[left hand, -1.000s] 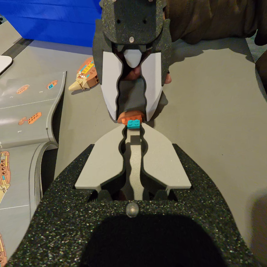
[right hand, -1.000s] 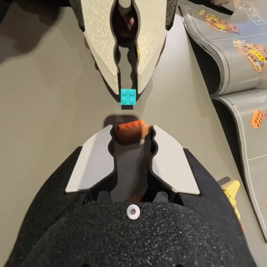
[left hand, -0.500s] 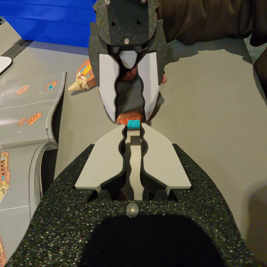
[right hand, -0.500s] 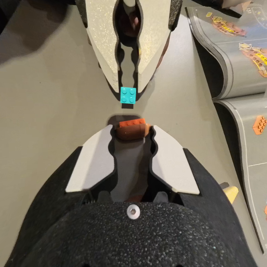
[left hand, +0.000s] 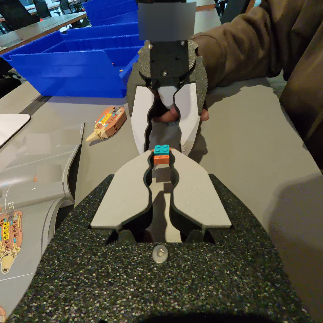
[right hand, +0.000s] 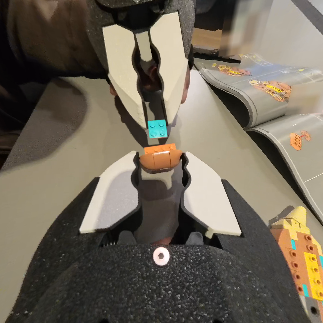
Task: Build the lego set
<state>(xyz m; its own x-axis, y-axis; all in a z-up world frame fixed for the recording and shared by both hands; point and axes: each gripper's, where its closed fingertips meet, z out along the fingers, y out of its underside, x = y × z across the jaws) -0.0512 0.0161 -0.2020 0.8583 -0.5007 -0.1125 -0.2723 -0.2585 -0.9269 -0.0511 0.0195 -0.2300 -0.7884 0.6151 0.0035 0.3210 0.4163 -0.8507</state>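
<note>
My left gripper (left hand: 161, 154) is shut on a teal 2x2 brick (left hand: 161, 149). My right gripper (right hand: 160, 155) faces it and is shut on a small orange and brown rounded assembly (right hand: 160, 160). In the left wrist view the teal brick sits right over the assembly's orange plate (left hand: 161, 159), between the right gripper's (left hand: 164, 146) tips. In the right wrist view the teal brick (right hand: 157, 129), held by the left gripper (right hand: 156, 125), shows just beyond the orange plate with a thin gap. I cannot tell if they touch. Both are held above the grey table (left hand: 244, 157).
An open instruction booklet (left hand: 35, 166) lies to the left, also in the right wrist view (right hand: 279, 108). A partly built brown and yellow ship model (left hand: 108, 124) lies on the table, near my right gripper (right hand: 300, 253). Blue bins (left hand: 70, 70) stand at the back. A brown sleeve (left hand: 244, 43) is behind. Both grippers' tips are close together, under 4 cm apart.
Both grippers have tilted, so more of the room shows. The teal brick has moved from in front of the orange piece to right over it in the left wrist view.
</note>
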